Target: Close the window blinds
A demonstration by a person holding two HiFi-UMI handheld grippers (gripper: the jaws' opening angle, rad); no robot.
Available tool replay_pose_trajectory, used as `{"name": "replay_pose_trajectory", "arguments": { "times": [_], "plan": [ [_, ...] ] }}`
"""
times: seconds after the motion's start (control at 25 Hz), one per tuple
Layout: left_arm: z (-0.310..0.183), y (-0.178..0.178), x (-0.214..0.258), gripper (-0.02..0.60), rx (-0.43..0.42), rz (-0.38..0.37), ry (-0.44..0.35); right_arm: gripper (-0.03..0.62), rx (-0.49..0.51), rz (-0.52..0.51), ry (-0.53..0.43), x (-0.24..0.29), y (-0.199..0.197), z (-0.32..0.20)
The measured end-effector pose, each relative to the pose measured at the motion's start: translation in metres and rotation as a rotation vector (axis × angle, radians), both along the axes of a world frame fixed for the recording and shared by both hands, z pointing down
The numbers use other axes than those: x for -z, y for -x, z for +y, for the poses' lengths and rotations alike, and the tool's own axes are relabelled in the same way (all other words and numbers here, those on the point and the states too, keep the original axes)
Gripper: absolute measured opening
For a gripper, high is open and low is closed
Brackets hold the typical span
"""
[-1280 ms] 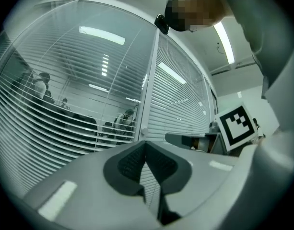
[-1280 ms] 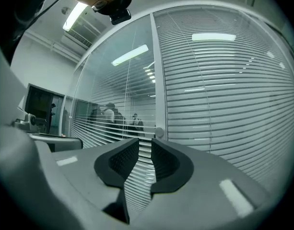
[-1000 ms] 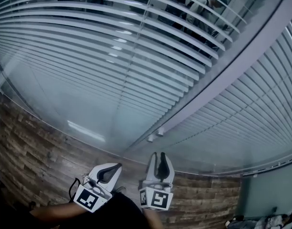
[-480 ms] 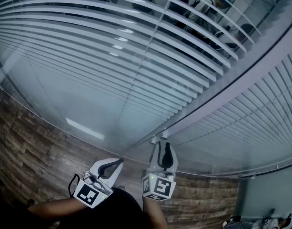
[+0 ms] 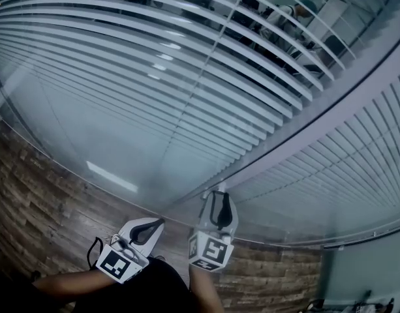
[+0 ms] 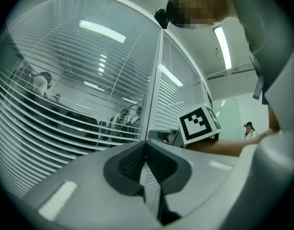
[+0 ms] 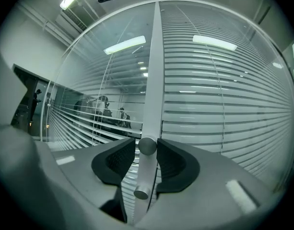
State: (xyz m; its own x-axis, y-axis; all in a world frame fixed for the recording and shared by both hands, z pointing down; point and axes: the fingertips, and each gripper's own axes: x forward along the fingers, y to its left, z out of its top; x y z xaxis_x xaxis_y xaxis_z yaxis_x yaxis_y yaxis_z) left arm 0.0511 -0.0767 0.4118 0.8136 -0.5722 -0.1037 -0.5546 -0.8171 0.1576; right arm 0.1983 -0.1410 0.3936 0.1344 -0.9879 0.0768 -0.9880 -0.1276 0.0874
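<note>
White slatted blinds (image 5: 154,77) hang behind glass, on both sides of a grey mullion (image 5: 304,119). The left slats stand apart; the right blinds (image 5: 356,175) look flatter. Two small round knobs stick out of the mullion (image 7: 155,71). My right gripper (image 7: 147,150) points level at it, and its jaws have just been opening. The upper knob (image 7: 147,145) sits between the fingertips with a thin gap at the left pad. The lower knob (image 7: 142,193) shows deeper in the jaws. In the head view the right gripper (image 5: 217,193) reaches the mullion's foot. My left gripper (image 5: 162,222) waits beside it, tips together (image 6: 147,145), holding nothing.
People (image 5: 284,12) sit and stand in the room behind the glass. A wood-pattern floor (image 5: 36,194) runs along the foot of the glass wall. Another person (image 6: 247,126) stands far off at the right of the left gripper view.
My right gripper has moved forward to the mullion's knobs, which lay beyond its tips a second ago. Its jaws stand wider. The left gripper has stayed where it was.
</note>
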Motion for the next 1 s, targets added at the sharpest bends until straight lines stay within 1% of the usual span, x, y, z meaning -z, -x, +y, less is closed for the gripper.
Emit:
{"name": "replay_pose_trajectory", "arguments": {
  "times": [0.32,0.48,0.76,0.92,1.0],
  "plan": [
    [-0.001,0.006,-0.007,-0.002,0.020,0.006,0.018,0.129,-0.023,0.016,0.012,-0.005,-0.003,-0.006],
    [-0.005,0.004,-0.009,-0.002,0.028,0.007,0.032,0.127,-0.013,0.054,0.022,-0.006,-0.006,-0.011],
    [-0.001,0.005,0.000,-0.002,0.011,0.041,0.026,0.127,0.023,0.227,0.063,-0.002,-0.002,-0.011],
    [0.002,0.007,-0.010,-0.002,0.000,0.025,0.034,0.130,0.078,0.424,0.127,-0.002,0.004,-0.011],
    [0.007,0.010,-0.014,-0.002,-0.007,0.027,0.031,0.130,0.099,0.504,0.148,-0.007,0.012,-0.009]
  ]
}}
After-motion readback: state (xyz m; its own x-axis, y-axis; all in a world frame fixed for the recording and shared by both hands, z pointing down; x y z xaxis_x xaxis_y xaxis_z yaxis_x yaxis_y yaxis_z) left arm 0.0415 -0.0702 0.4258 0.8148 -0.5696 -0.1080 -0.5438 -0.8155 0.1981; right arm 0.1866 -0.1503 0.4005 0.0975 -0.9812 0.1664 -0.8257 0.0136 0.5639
